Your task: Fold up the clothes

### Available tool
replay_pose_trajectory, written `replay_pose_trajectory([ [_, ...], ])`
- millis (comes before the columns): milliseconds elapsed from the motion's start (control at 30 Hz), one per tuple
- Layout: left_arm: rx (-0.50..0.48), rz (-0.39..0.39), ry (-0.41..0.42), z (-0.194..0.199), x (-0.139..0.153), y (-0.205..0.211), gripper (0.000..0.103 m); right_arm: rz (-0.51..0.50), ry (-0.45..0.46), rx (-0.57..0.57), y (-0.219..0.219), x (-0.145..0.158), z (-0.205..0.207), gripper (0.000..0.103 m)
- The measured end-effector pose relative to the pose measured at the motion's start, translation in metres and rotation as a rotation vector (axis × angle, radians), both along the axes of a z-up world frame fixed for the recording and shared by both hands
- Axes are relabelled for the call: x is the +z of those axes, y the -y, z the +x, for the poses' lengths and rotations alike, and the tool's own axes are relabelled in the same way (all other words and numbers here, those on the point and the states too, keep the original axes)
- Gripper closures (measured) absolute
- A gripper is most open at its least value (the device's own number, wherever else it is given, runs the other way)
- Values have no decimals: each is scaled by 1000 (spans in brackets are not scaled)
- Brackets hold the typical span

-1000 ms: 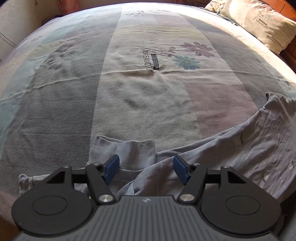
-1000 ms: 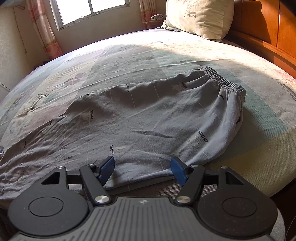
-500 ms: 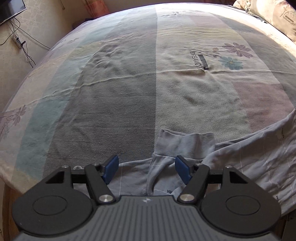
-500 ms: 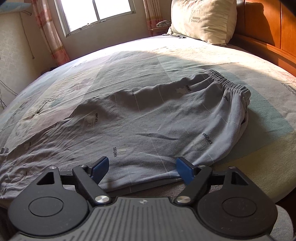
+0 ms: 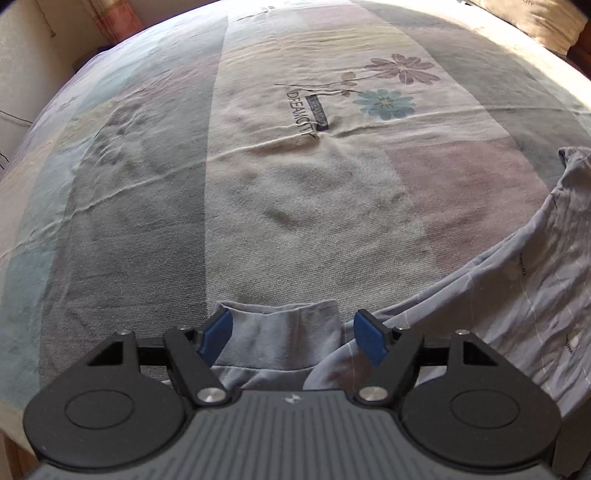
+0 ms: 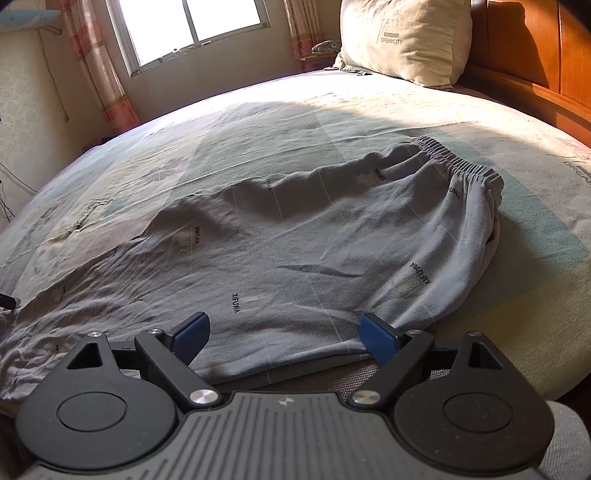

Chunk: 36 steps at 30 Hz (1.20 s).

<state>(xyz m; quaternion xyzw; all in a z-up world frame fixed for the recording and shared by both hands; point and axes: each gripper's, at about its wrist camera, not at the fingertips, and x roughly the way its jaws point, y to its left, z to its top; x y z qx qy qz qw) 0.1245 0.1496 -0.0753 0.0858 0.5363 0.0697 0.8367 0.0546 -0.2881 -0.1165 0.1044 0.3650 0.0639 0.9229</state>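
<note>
Grey trousers (image 6: 295, 243) printed with small black lettering lie spread flat on the bed, elastic waistband (image 6: 461, 166) at the far right. In the left wrist view one ribbed leg cuff (image 5: 280, 332) lies on the sheet, and the rest of the trousers (image 5: 517, 295) runs off to the right. My left gripper (image 5: 293, 338) straddles that cuff, its jaws opening, and the blue pads (image 5: 218, 334) do not squeeze it. My right gripper (image 6: 286, 338) hovers over the trousers' near edge, jaws also opening, wide apart and gripping nothing.
The bed sheet (image 5: 258, 184) has pale colour blocks and a flower print (image 5: 388, 103). A pillow (image 6: 402, 40) leans at the wooden headboard (image 6: 535, 55) on the right. A window (image 6: 192, 22) with curtains lies beyond the bed. The bed's near edge runs just under both grippers.
Both grippers' jaws have spread wider. The left view swung left, then back right, and the cuff now lies centred between its pads. The trousers have not moved in the right view.
</note>
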Motion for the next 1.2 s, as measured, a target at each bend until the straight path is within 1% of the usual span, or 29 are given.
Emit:
replay_pose_trajectory([
  [33,5,9,-8,1,-3,-3,27,-1,-1,0,0,0,0,11],
  [100,32,-21,-2,-3,-1,-15,26,-4,-2,0,-1,0,0,11],
  [267,84,57,-15,-28,6,-45,26,-12,-4,-1,-3,0,-1,9],
  [300,95,60,-15,-34,8,-52,26,-13,-4,-1,-3,0,-1,8],
  [467,188,23,6,-72,21,-90,26,-21,-6,-1,-5,0,-1,8],
  [567,235,20,14,-89,26,-107,26,-24,-9,-3,-6,1,-1,8],
  [667,256,-1,29,-103,32,-114,26,-23,-19,-8,-7,2,-1,8],
  [767,262,-40,49,-112,36,-117,26,-19,-24,-11,-8,6,-2,8],
  [867,285,-152,83,-123,38,-123,26,-12,-20,0,-11,11,-5,8],
  [1000,350,-299,140,-140,42,-135,26,-19,-6,17,-15,19,-7,8],
  [1133,407,-532,217,-163,46,-148,20,-16,-1,21,-18,24,-8,8],
  [1200,430,-624,250,-173,47,-154,20,-10,-1,26,-20,24,-8,8],
])
